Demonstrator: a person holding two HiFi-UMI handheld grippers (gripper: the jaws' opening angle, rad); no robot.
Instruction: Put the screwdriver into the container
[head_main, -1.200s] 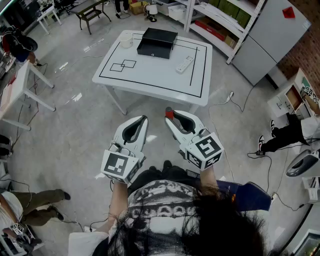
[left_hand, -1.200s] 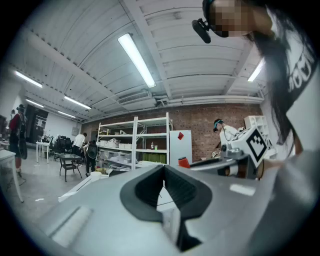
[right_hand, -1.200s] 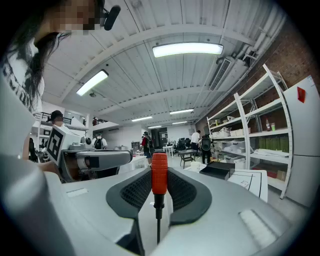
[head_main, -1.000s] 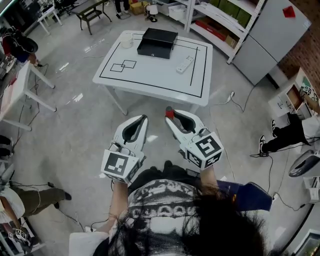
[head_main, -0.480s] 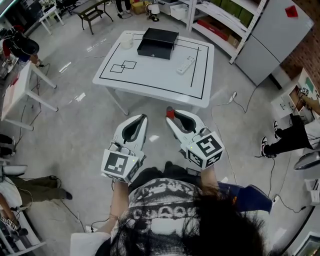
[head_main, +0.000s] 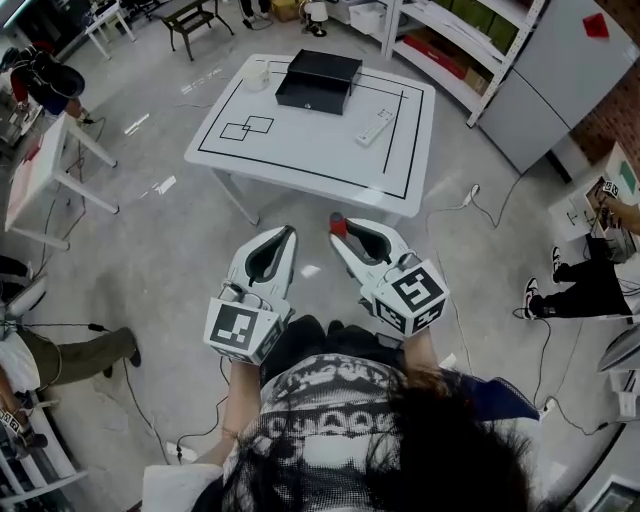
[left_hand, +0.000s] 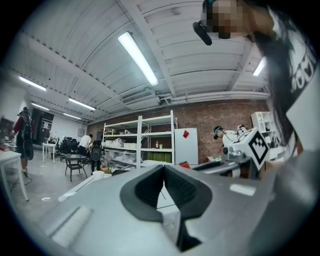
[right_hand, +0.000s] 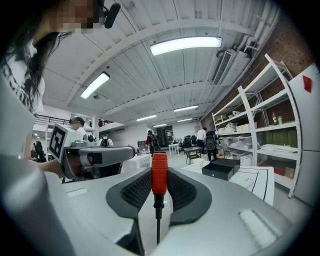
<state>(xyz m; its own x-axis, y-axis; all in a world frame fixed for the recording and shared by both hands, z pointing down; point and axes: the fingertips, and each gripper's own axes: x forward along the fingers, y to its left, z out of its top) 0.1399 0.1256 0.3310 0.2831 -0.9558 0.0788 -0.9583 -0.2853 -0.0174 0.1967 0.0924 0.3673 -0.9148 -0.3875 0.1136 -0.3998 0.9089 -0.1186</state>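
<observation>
Our right tool (head_main: 342, 240) grips the screwdriver (right_hand: 159, 173) upright, red handle up. The container (head_main: 318, 80) waits well ahead at the counter's (head_main: 310, 150) far edge. Left tool (head_main: 287, 237) closed, empty.

Left gripper (left_hand: 163, 167) fills the bottom of my shot, held level, dark pads (left_hand: 145, 192) meeting at the tips with nothing between them. Past it I can see the white table (left_hand: 72, 190) with a cup (left_hand: 98, 174) on it. To the right is the right gripper (left_hand: 192, 166), marker cube facing me, with a red screwdriver (left_hand: 184, 164) end at its tip. Shelves (left_hand: 145, 142) and a white cabinet (left_hand: 186, 145) stand against the brick wall behind.
</observation>
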